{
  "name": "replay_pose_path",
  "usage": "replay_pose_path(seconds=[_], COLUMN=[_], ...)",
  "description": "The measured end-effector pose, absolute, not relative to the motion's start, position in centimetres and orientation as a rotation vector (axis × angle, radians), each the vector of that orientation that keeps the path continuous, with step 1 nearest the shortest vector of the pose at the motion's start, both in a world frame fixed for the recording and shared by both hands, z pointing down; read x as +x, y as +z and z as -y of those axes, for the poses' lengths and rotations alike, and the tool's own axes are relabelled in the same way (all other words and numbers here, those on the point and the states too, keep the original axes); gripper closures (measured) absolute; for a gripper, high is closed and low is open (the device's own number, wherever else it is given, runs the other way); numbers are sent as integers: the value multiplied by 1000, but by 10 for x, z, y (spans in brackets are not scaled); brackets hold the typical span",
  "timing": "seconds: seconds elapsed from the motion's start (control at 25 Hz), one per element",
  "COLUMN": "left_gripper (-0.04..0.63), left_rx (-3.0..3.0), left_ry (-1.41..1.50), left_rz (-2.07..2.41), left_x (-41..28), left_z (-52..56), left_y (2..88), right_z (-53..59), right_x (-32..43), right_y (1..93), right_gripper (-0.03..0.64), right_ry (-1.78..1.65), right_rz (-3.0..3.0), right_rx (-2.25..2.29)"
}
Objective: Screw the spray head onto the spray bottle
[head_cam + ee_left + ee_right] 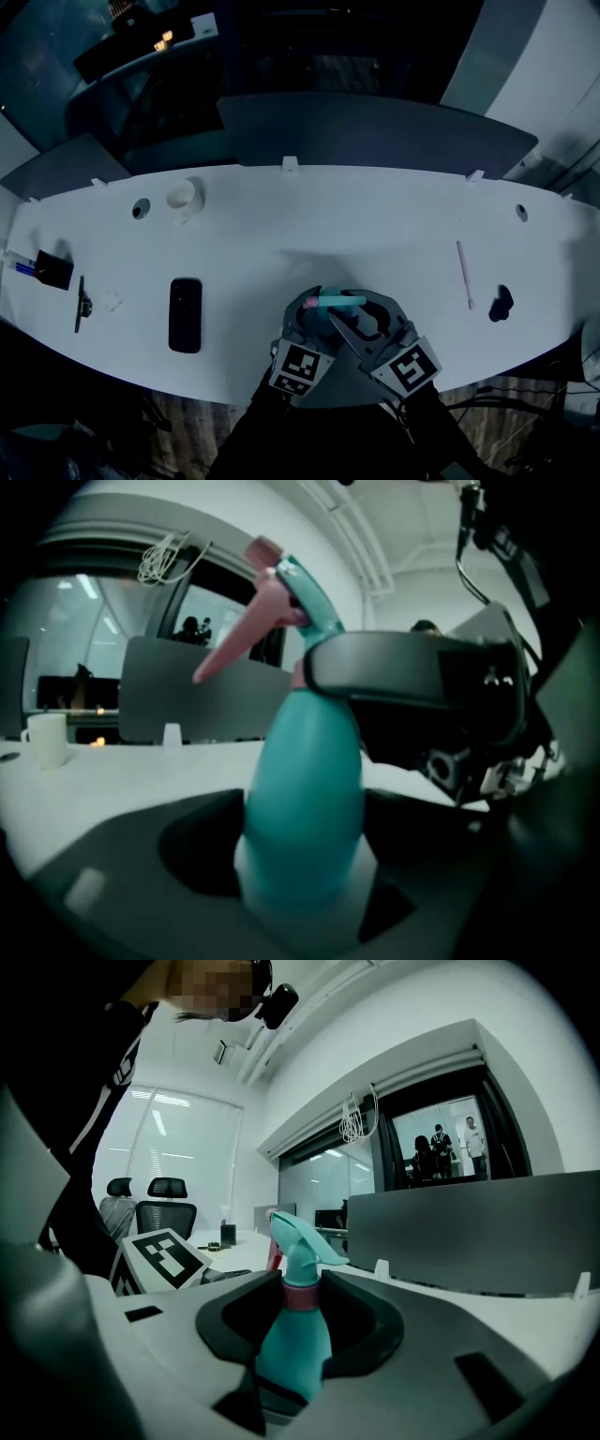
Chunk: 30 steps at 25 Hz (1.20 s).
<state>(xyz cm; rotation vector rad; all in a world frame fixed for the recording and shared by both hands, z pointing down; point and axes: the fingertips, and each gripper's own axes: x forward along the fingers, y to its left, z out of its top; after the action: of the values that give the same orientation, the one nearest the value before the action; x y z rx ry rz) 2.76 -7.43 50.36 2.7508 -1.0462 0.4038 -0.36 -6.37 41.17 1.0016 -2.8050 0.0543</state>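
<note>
**Dim office, one spray bottle [305,799] held from two sides**

Dim light lay over the long white table [375,225], which had a grey partition [375,131] behind it. Near the front edge of the table, about in the middle, the left gripper [309,319] and the right gripper [364,321] met close together, with their marker cubes toward the person.

The teal spray bottle was between them. In the left gripper view its wide lower body filled the space between the jaws. The jaws stood far apart, and the pads pressed on both sides of the body. The spray head [281,602] sat on top of the neck, and its pink trigger [234,639] pointed to the left of that view.

In the right gripper view the jaws were narrower and were closed around the pink collar [302,1297] just under the spray head. Whether the collar was screwed tight, I could not tell. I also could not tell if the bottle touched the table.

Further left on the table lay a black phone [186,315], well apart from the grippers. A white cup [183,195] stood near the far edge. At the right lay a thin pink stick [464,275], with a small dark object [501,303] just beside it.
</note>
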Motion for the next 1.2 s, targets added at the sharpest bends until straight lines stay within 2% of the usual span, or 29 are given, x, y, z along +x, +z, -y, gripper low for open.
replay_pose_path(seconds=[0.36, 0.44, 0.56, 0.76, 1.2], left_gripper=[187, 150, 121, 89, 84], left_rx=[2801, 2820, 2822, 2838, 2739], left_ry=[371, 369, 393, 443, 427], left_rz=[1016, 1004, 986, 954, 1189], left_x=[28, 27, 25, 15, -68], left_z=[71, 69, 68, 62, 52], left_y=[498, 497, 499, 500, 482], right_z=[59, 58, 56, 55, 45], right_x=[-5, -6, -9, -3, 46], right_y=[412, 412, 413, 409, 403], right_gripper=[486, 403, 333, 271, 267], right_ry=[1, 18, 16, 24, 36], right_rz=[2769, 2779, 2790, 2791, 2707], right_rx=[1003, 989, 968, 1008, 1206])
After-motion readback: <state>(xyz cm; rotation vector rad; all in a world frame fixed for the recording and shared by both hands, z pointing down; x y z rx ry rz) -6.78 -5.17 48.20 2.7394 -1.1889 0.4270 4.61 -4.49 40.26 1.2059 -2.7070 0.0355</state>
